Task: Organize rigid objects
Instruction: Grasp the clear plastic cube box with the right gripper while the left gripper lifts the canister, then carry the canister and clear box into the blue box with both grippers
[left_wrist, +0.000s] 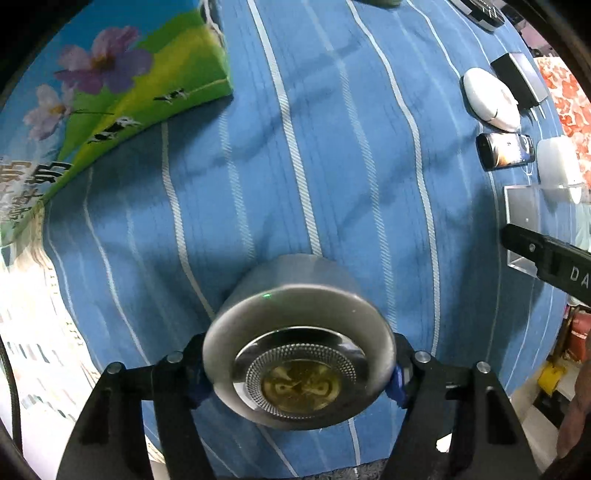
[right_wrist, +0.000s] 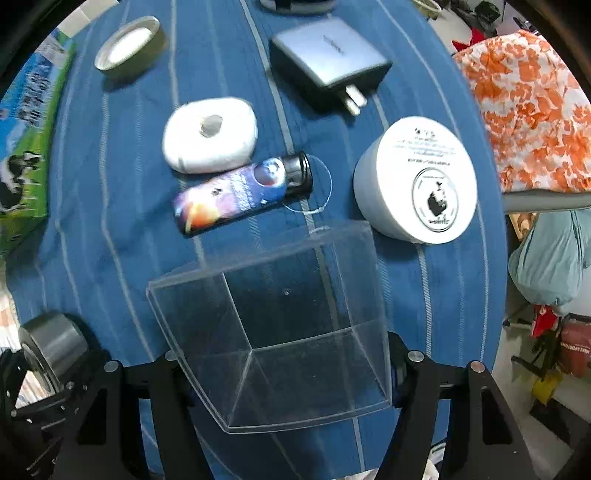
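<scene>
Right gripper clamps the clear box low over the striped blue cloth; left gripper pinches a metal tin (lid toward camera). Beyond the box lie a white tub, charger, white case, printed lighter.

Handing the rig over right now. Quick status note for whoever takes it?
Left gripper: shut on the metal canister, held above the blue striped cloth.
Right gripper: shut on the clear plastic box, also at the near edge.
Still loose on the cloth: printed lighter, white pebble-shaped case, grey plug adapter, white round tub, tape roll.
Done: both items gripped. Left: set them down, then sort the rest. Final layout unclear.
</scene>
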